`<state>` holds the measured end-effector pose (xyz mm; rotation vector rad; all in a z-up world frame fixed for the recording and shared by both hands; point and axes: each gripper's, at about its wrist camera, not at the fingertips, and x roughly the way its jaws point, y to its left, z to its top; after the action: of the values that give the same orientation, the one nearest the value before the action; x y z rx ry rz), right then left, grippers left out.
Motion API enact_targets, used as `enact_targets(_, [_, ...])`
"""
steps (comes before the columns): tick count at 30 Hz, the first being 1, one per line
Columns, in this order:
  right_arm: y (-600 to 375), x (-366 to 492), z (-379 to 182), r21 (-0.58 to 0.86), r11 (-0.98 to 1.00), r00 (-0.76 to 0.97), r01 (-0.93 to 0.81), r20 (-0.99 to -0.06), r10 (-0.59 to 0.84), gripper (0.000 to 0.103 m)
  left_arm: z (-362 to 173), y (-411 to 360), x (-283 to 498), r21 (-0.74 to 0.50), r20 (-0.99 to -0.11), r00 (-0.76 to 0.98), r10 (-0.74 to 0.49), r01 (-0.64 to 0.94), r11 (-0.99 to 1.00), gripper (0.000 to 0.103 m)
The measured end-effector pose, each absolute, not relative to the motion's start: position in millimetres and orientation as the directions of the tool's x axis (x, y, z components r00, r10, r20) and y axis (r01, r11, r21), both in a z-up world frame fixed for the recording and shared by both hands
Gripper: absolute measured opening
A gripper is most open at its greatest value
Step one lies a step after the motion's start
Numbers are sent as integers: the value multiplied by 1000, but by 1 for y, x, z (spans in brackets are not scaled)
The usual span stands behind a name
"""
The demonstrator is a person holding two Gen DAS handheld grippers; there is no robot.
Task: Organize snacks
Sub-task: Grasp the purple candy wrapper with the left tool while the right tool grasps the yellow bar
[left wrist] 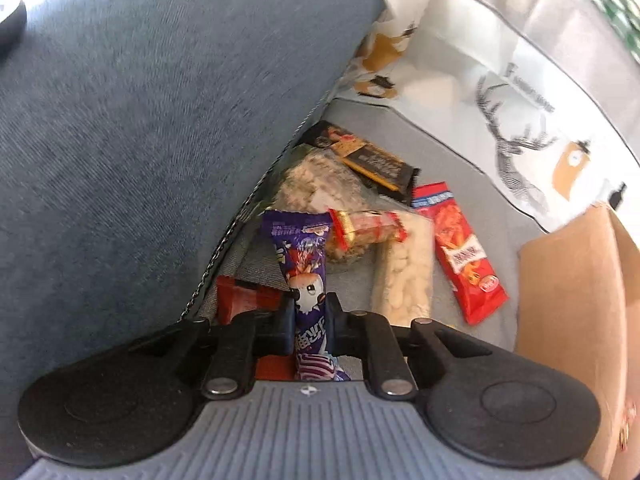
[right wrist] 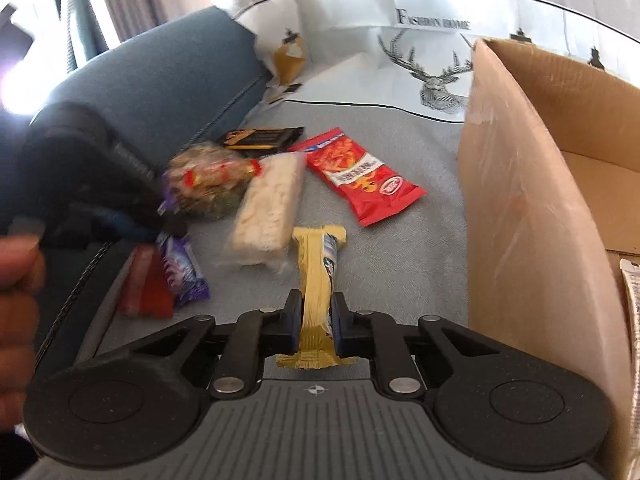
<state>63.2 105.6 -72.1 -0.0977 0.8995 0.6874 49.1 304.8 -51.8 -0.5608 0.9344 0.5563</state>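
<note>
Nearest my right camera, the right gripper (right wrist: 316,322) has its fingers clamped on a yellow snack bar (right wrist: 318,280). The bar stands nearly upright between them, its long axis running along the fingers and away from me. The cardboard box (right wrist: 532,208) stands immediately to the right of this gripper, its near wall close beside the bar; a white packet (right wrist: 630,292) shows at the frame's right edge, apparently in the box. I judge the coming move is a short carry rightward, over that wall. The right gripper is much nearer the box than the left.

In my left camera, the left gripper (left wrist: 310,320) is clamped on a purple snack packet (left wrist: 304,268) bearing a white cartoon character and Chinese writing I cannot read. Its long axis also follows the fingers. The box lies well to its right.

The other snacks lie on a grey sofa seat (right wrist: 400,248): a red chip packet (right wrist: 360,172) with unreadable Chinese lettering, a clear pack of pale crackers (right wrist: 268,208), a clear round bag (right wrist: 204,184) with a red and gold label, a black and gold wrapper (right wrist: 260,138), and a red packet (right wrist: 146,292) near the blue armrest (right wrist: 168,84).

Behind, a white backrest cover (right wrist: 360,60) shows a stag's head under the words "FASHION HOME".
</note>
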Motion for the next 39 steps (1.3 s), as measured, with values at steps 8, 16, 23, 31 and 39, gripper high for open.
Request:
enact_targets(8, [94,25,-65,169,731,401,-662,-744,535,15,-37,293,37,-256,-833,547,76,-504,825,15])
enact_targets(16, [81,2,-65,153,698,370,-700,-758,537,16,-44,279,34,-292,-854,516,-66,-371,882,17])
enact_targets(23, [82,2,-70,151,698,355,-700,-774,524,38,-56,282,41,-271,-881,470,-48,-420,866,37])
enact_targets(31, [86,11,-76,151,706,363,-692,-772,521,47,-66,279,55,-239,-903,430,-23,-455,858,46])
enact_targets(39, [91,17,-83,151,710,357,-688,-781,512,48,-75,273,66,-192,-923,384,4,-471,861,46])
